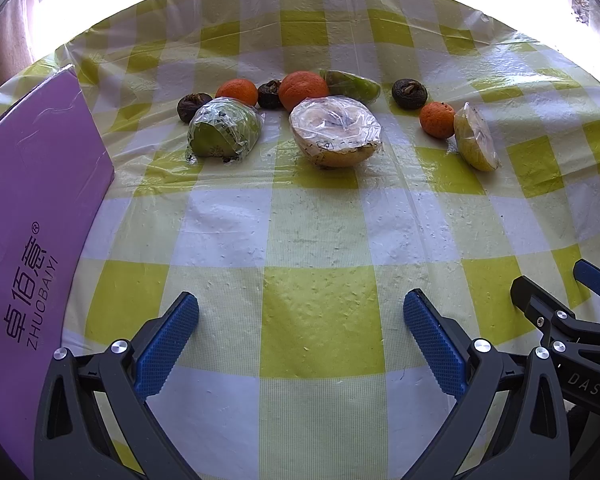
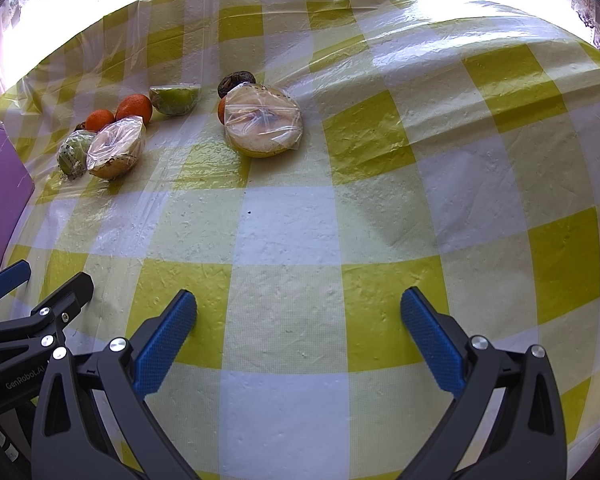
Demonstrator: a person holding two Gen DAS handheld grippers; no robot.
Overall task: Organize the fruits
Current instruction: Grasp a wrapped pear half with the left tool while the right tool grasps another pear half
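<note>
Fruits (image 1: 336, 132) in left-right row; both jaws apart, empty.

I count three round orange tangerines (image 1: 237, 91), three dark wrinkled brown fruits (image 1: 409, 93), four plastic-wrapped fruit halves (image 1: 335, 131), and one purple box (image 1: 40, 184) at the frame's left.
</note>
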